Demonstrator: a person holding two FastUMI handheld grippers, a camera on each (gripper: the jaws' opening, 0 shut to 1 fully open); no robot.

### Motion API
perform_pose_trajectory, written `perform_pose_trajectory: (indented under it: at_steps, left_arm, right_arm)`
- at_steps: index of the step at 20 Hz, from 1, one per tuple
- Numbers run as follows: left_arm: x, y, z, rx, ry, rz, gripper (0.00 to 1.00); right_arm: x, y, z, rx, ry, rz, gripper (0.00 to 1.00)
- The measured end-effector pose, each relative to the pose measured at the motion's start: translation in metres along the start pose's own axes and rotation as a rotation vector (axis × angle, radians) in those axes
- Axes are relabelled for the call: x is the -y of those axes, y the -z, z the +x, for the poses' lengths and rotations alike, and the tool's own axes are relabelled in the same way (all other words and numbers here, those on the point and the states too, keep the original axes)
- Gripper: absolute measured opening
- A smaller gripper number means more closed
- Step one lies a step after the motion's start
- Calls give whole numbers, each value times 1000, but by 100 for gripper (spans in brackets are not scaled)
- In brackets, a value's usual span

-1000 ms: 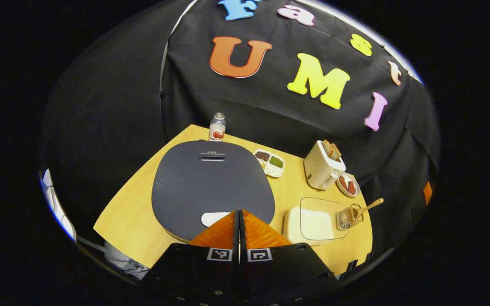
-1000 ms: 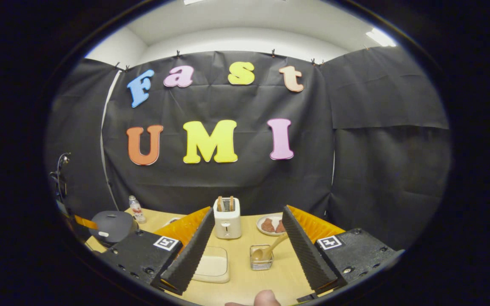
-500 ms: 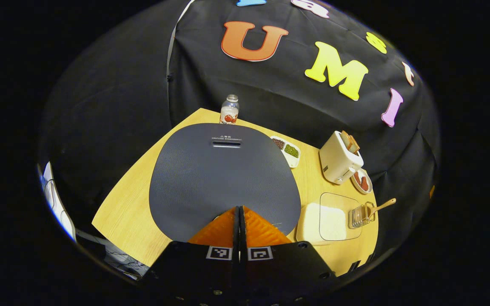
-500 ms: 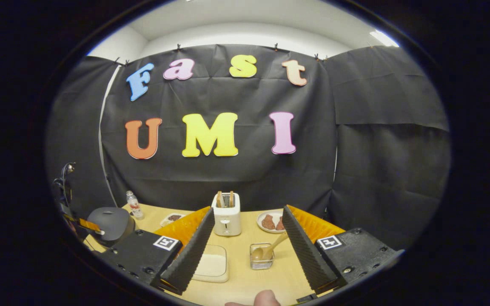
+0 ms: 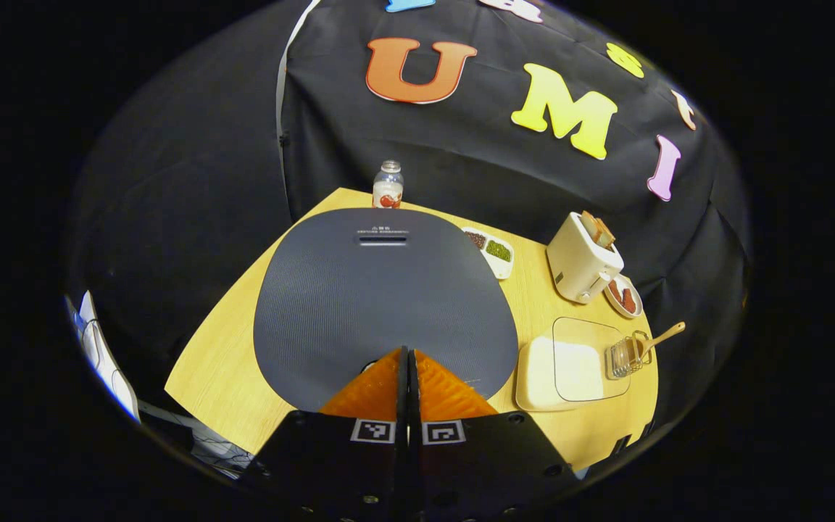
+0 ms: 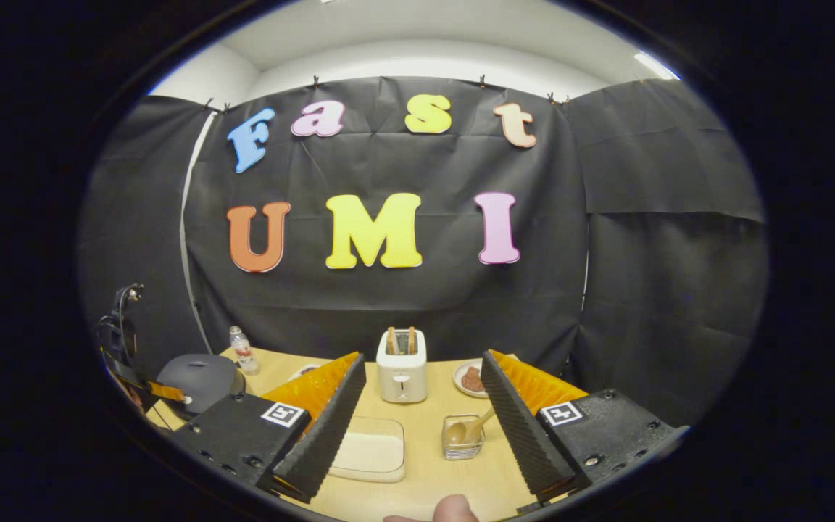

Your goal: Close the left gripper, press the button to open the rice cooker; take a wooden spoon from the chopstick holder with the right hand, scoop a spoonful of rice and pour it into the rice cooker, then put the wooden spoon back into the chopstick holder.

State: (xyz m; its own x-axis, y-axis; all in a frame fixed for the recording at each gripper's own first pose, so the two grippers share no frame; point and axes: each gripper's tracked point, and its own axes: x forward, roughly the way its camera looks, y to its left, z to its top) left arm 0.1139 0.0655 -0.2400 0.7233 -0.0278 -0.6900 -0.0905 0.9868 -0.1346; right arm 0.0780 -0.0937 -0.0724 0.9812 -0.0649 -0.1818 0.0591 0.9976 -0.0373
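Dark grey cooker (image 5: 385,301), lid down, large on the wooden table (image 5: 222,377) in the left gripper view. Left gripper (image 5: 407,362) pressed shut, fingers together, tips at the near edge of the lid; button hidden under them, contact impossible to confirm. Right of the cooker: rice box (image 5: 570,362) under a clear lid, then wire holder (image 5: 624,355) with the spoon (image 5: 660,338) leaning out. Behind: toaster (image 5: 583,257), plate (image 5: 624,297) half hidden by it, small tray (image 5: 493,250), bottle (image 5: 388,186).

In the right gripper view, right gripper (image 6: 417,424) wide open, nothing between the fingers, above the table before the rice box (image 6: 370,449) and holder (image 6: 463,437). Spoon (image 6: 470,429) bowl-down inside, handle partly covered by the right finger. Cooker (image 6: 196,377) far left, partly cut off. Fingertip (image 6: 450,509) of a person at the bottom edge.
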Motion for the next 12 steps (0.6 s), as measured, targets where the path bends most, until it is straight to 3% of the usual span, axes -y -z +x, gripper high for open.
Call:
perform_pose_trajectory:
  at_steps: [4, 12]
  left_arm:
    - [0, -17, -11, 65, -42, 42, 0]
    - [4, -116, -51, 368, -67, 104, 0]
  right_arm:
    - [2, -4, -7, 8, 6, 10, 99]
    - [11, -10, -21, 28, 27, 23, 99]
